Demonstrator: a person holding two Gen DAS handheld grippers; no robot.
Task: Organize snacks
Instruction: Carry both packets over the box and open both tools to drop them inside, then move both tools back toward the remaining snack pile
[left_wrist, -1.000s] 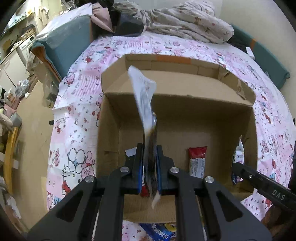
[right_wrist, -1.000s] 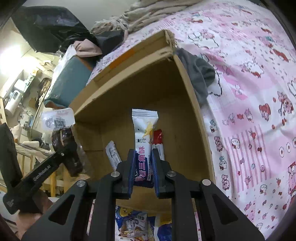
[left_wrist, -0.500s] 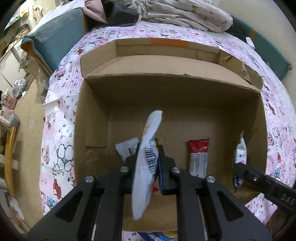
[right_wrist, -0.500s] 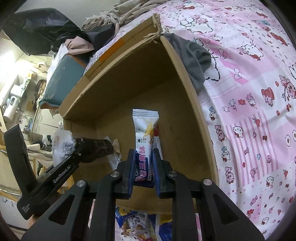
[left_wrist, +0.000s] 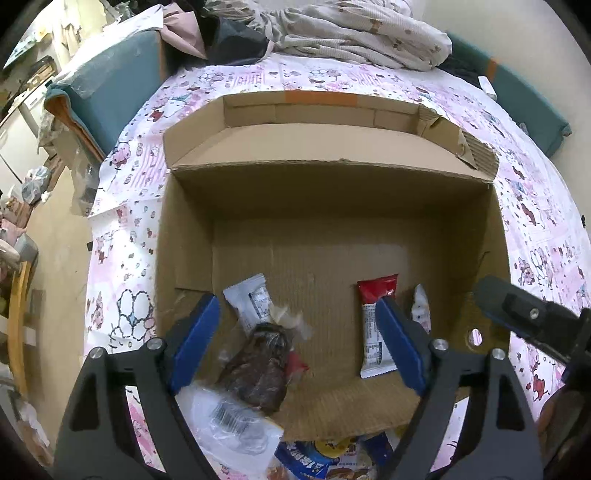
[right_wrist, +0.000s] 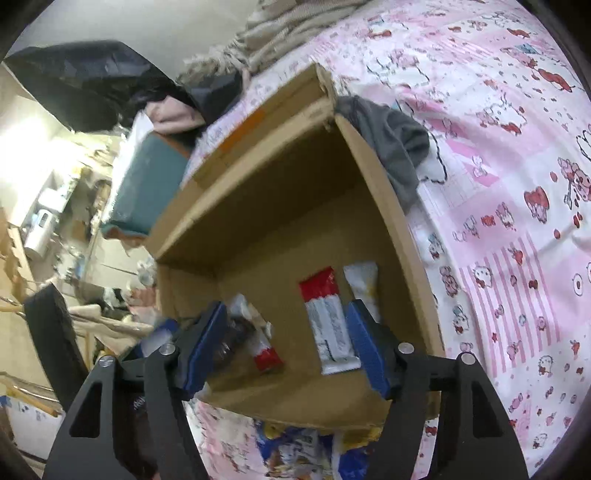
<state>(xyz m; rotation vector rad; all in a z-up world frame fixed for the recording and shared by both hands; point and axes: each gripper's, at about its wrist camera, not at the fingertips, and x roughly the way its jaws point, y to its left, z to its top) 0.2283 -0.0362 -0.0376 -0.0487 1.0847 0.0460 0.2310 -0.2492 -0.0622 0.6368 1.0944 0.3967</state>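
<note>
An open cardboard box (left_wrist: 332, 170) sits on the pink patterned bed sheet. My left gripper (left_wrist: 297, 343) hangs over its near wall with jaws opening. A clear packet with a dark snack (left_wrist: 258, 369) lies loose below them, across that wall, untouched by the pads. On the box floor lie a white packet (left_wrist: 251, 302), a red and white packet (left_wrist: 376, 325) and a white packet (left_wrist: 421, 306). My right gripper (right_wrist: 286, 347) is opening too, above the box (right_wrist: 277, 206). The white and yellow packet (right_wrist: 364, 284) lies free on the floor beside the red and white one (right_wrist: 328, 317).
Several more snack packets (left_wrist: 317, 458) lie on the sheet just in front of the box. A grey cloth (right_wrist: 391, 140) lies against the box's right wall. Bundled bedding (left_wrist: 351, 29) fills the far end of the bed; a teal cushion (left_wrist: 107, 92) stands at the left edge.
Both grippers went from shut to open. The clear dark-snack packet fell from the left jaws, and the white and yellow packet dropped from the right jaws into the box.
</note>
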